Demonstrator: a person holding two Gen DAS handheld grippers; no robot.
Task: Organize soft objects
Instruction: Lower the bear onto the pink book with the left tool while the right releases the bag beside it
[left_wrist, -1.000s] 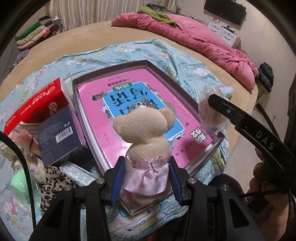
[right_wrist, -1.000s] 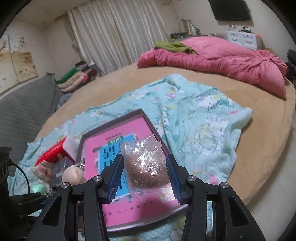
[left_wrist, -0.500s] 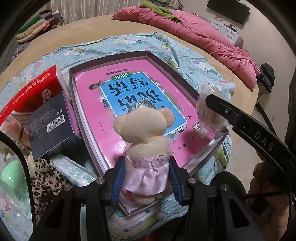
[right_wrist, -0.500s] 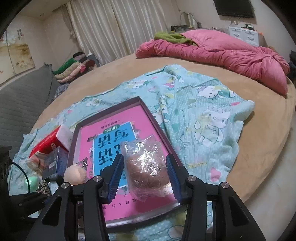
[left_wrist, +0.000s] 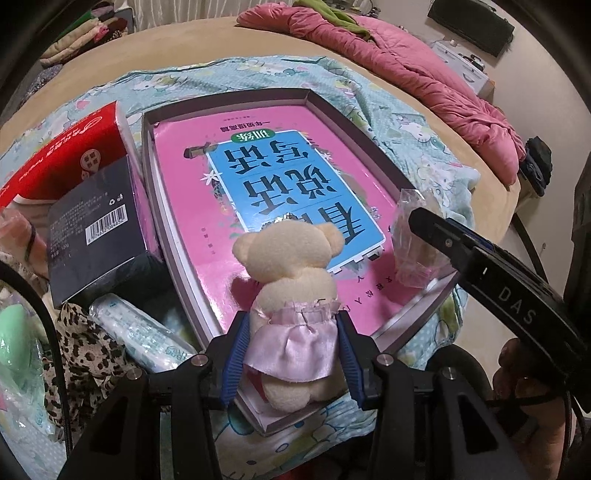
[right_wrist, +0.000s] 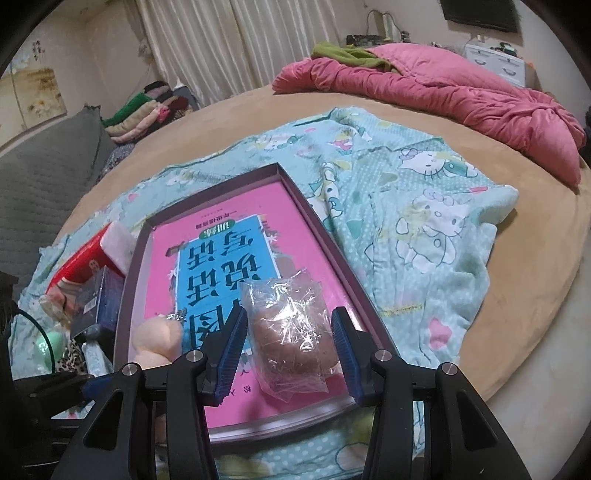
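Left hand-held gripper (left_wrist: 291, 354) clamps plush bear (left_wrist: 291, 295); right hand-held gripper (right_wrist: 290, 347) loosely brackets bagged toy (right_wrist: 291, 336), slick wrap may slip onto tray (right_wrist: 317, 221).

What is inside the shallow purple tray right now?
A pink book lies flat, filling the tray. The plush bear and wrapped brown item, both gripper-held, hide part of its cover.
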